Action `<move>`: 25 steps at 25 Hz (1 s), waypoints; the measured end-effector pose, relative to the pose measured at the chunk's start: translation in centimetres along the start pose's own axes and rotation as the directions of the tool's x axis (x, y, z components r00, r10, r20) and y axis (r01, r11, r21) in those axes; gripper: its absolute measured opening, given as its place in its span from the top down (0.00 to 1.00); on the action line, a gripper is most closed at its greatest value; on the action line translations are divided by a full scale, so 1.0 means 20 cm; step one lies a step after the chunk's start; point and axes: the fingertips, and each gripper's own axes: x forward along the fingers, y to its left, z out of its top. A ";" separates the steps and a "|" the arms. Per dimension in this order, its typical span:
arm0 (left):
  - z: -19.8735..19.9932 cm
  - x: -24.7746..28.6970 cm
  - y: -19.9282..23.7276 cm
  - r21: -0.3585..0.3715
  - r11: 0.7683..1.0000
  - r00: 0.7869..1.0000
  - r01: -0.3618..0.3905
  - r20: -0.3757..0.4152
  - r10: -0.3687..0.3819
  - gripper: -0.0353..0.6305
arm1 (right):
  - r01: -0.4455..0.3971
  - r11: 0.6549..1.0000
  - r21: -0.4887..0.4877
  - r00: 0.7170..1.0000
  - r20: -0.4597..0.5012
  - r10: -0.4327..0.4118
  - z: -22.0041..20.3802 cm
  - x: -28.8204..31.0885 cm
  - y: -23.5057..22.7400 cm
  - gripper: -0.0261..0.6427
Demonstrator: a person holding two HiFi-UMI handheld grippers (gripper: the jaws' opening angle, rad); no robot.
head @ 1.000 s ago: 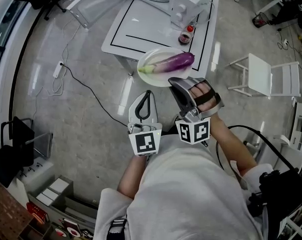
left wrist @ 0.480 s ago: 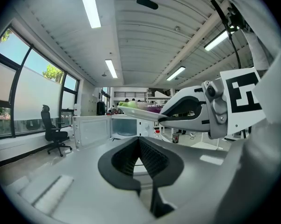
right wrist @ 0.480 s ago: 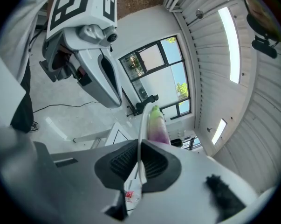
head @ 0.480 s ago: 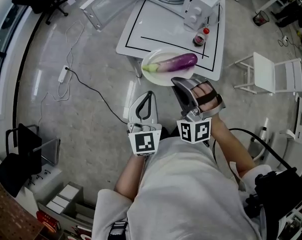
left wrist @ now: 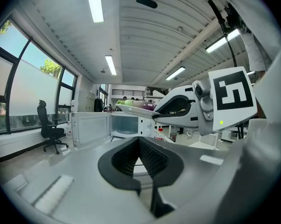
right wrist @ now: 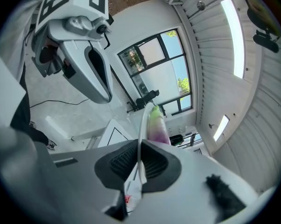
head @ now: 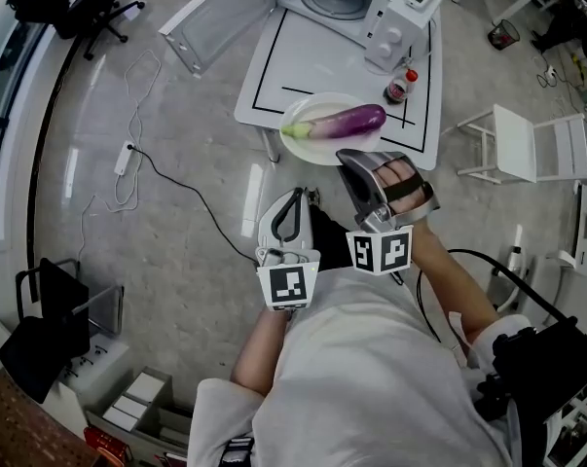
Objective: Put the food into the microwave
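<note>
Two claws show. Left claw (head: 294, 198): jaws together, holding nothing. White plate (head: 299, 116), above the near edge of the surface (head: 303, 61), carries one eggplant (head: 344, 121), glossy purple with its pale green end at 9 o'clock. Right claw (head: 348, 157) is clamped on the plate's rim at 6 o'clock.

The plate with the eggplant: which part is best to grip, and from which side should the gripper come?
Grip the thin near rim of the plate, coming from the person's side, one jaw above and one below. The eggplant lies across the middle, so only the rim is free. The right gripper holds it this way.
</note>
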 end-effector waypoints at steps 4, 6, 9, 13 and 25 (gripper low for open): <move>0.01 0.13 0.11 0.033 0.999 1.000 0.013 0.000 -0.013 0.94 | 0.016 1.000 0.005 1.000 -0.006 -0.016 -0.05 0.18 -0.08 0.92; 0.01 0.22 0.17 0.038 0.999 1.000 0.025 -0.007 -0.025 0.94 | 0.024 1.000 0.013 1.000 -0.006 -0.024 -0.07 0.28 -0.14 0.92; 0.01 0.37 0.24 0.031 0.997 0.997 0.069 -0.042 -0.068 0.94 | 0.029 0.999 0.025 1.000 -0.004 -0.029 -0.09 0.42 -0.22 0.92; 0.01 0.57 0.31 -0.010 0.994 0.991 0.105 -0.079 -0.105 0.94 | 0.015 1.000 0.022 1.000 -0.012 -0.015 -0.19 0.60 -0.32 0.92; 0.01 1.04 0.44 0.005 0.994 0.984 0.106 -0.143 -0.104 0.94 | -0.019 0.999 0.038 1.000 -0.015 0.020 -0.43 0.95 -0.45 0.92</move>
